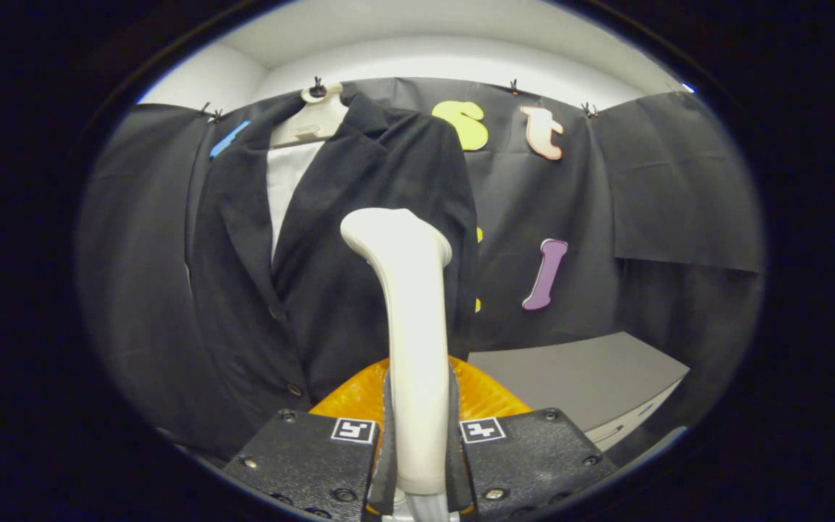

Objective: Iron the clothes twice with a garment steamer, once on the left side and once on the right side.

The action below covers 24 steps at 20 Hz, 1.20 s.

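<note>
The garment steamer (410, 326) stands upright between my fingers, its pale handle rising from them and bending at the top into a head that faces the jacket; my gripper (417, 464) is clamped on the lower part of that handle, one finger pressing each side; a grey hose leaves the handle's bottom end, down between the finger mounts. Just behind the fingers an orange ribbed part (359, 395) shows on either side of the handle. Beyond the steamer head hangs the dark jacket (330, 290), open at the collar over a white shirt (288, 181), on a pale hanger (314, 119) clipped to the top of the black cloth wall (664, 188); the head sits in front of the jacket's chest, whether touching the cloth I cannot tell. A grey table (591, 377) stands off to one side of the jacket, low against the wall.
</note>
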Available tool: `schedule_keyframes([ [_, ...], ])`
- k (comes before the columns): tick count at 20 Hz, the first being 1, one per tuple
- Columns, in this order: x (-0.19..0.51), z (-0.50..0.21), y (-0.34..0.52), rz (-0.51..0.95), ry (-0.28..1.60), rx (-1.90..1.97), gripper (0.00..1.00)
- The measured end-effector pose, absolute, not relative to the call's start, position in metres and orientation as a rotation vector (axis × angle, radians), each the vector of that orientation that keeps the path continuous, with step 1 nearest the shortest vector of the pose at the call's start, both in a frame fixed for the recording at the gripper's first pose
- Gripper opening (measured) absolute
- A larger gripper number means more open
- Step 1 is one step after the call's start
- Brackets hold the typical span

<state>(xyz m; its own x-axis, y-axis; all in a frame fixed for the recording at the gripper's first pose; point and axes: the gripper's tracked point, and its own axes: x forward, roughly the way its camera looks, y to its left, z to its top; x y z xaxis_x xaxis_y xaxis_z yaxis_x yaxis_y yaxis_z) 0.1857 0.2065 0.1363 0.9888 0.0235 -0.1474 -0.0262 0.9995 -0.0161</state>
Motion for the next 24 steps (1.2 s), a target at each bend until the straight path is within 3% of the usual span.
schedule_keyframes([
  [15, 0.146, 0.014, 0.224, 0.018, 0.313, -0.061, 0.29],
  [24, 0.132, -0.022, 0.245, 0.013, 0.301, -0.145, 0.29],
])
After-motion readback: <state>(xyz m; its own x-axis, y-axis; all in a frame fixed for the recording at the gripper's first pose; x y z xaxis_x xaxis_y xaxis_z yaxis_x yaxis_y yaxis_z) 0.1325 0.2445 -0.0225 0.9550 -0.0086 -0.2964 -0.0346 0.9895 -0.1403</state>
